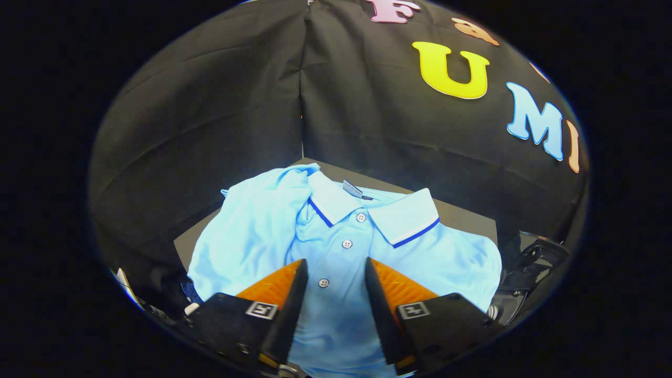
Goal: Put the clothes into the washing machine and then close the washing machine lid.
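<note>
The jaws (332,273) stand apart, gripping nothing, poised over the shirt (341,252). Its button placket runs between them, one button right in the gap, the collar (404,215) just beyond the tips. The shirt lies spread on the dark desk (462,215), one sleeve bunched to the left of the jaws. Closing here risks pinching only the top layer, so the rest may trail and snag as it lifts, or a button may make the cloth slip. Dark gear (530,268) sits right of the jaws, beyond the shirt's edge; whether that is the washer, I cannot tell.
</note>
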`<state>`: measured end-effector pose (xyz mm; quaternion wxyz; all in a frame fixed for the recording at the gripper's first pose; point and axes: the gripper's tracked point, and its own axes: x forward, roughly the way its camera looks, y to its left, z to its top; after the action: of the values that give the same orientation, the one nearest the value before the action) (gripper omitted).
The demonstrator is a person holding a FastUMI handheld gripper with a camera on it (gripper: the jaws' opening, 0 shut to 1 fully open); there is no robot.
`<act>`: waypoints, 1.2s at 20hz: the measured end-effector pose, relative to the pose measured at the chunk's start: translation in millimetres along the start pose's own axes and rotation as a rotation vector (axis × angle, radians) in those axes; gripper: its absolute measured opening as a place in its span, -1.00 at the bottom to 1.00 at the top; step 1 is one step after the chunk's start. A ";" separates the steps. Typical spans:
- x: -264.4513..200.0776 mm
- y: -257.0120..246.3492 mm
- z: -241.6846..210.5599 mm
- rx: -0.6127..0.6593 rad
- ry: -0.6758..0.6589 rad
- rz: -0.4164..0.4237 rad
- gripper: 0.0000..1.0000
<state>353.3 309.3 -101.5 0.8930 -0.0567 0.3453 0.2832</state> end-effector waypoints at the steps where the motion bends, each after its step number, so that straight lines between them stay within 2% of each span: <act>1: -0.1 -3.6 0.5 0.003 -0.007 -0.009 0.31; 3: 1.1 -5.5 0.5 0.009 -0.008 -0.014 -0.29; 4: 1.1 -5.5 0.9 0.001 -0.006 -0.012 -0.37; 5: 1.5 -4.1 1.8 -0.023 -0.012 0.002 -0.37; 7: -1.3 -6.1 2.7 -0.024 -0.033 -0.004 -0.94; 12: -10.5 -2.8 11.6 0.007 -0.082 0.018 -0.97; 19: -65.1 -15.9 53.2 0.054 -0.264 0.049 -0.98; 24: -95.0 -37.4 64.2 0.075 -0.325 0.049 -0.98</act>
<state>354.1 252.9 5.1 0.9313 0.0316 0.2080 0.2973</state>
